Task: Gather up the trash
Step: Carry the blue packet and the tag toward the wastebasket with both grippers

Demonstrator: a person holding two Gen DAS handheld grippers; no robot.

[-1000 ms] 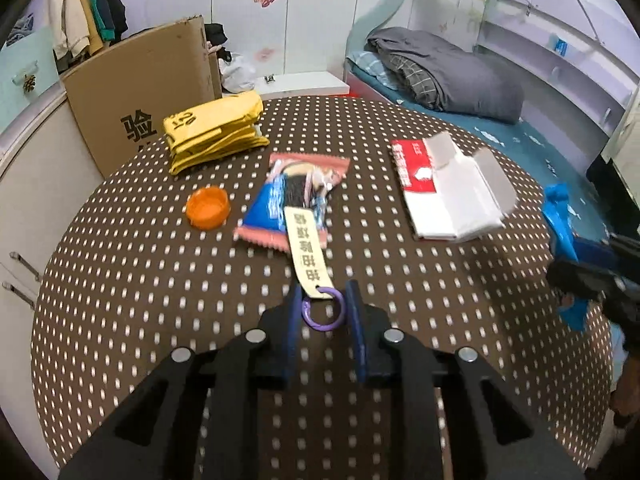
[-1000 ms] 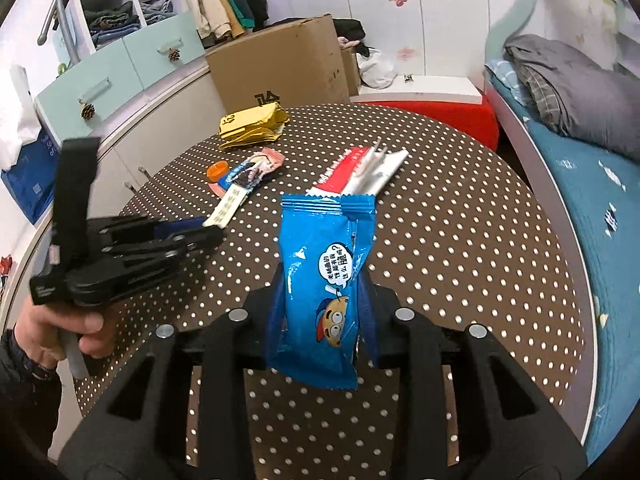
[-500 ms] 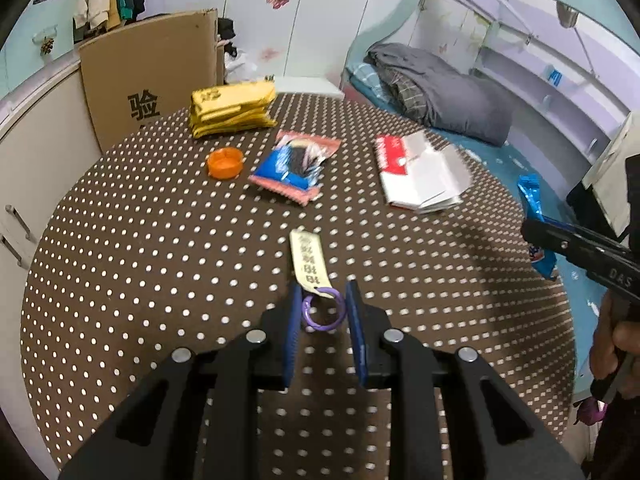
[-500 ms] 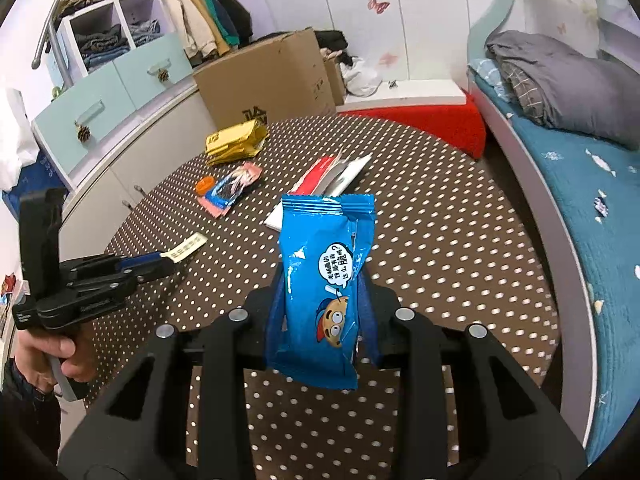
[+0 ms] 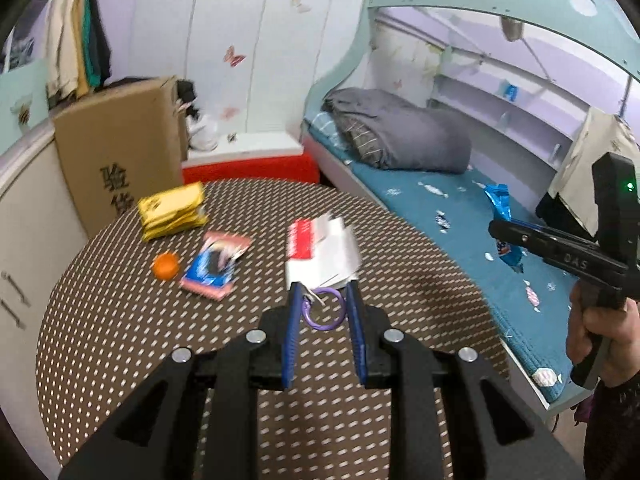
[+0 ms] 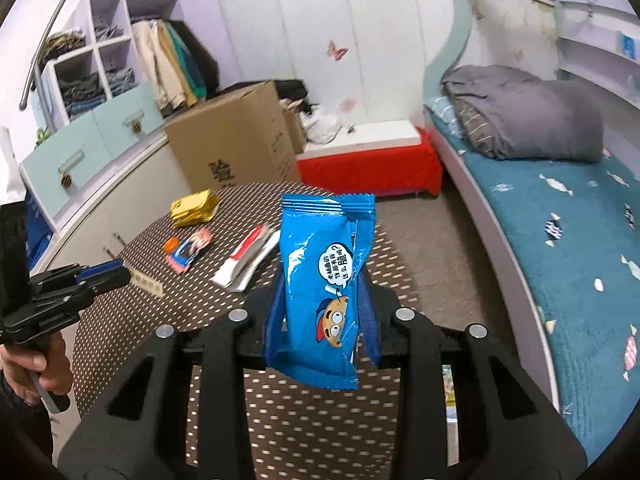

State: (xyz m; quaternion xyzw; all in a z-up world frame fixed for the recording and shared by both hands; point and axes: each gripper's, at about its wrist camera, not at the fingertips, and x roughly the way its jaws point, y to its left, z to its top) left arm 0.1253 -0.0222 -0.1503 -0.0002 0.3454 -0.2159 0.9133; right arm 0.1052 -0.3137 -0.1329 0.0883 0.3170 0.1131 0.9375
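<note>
So, the tally, left to right across the table (image 5: pixel 120 344):
Yellow packets: one stack (image 5: pixel 172 210) at the far left edge, untouched.
Orange cap: one (image 5: pixel 165 266), lying just beside the pink-and-blue wrapper.
Pink-and-blue wrapper: one (image 5: pixel 216 266), flat on the cloth, not collected.
Red-and-white paper: one folded bundle (image 5: pixel 320 254) mid-table, not collected.
My left claw (image 5: pixel 323 320): both fingers pinched in on the purple ring (image 5: pixel 325 309) with its paper tag, which is lifted clear of the table.
My right claw (image 6: pixel 322 316): clamped on the blue snack bag (image 6: pixel 326 280), held upright in the air out past the table's right side.
Done, as I judge it: two pieces picked up, one in each claw.
Left to do: four things remain on the table, and neither held piece is dropped anywhere yet.
Bin: none shows in either view; the cardboard box (image 5: pixel 116 160) behind the table is only a guess.
</note>
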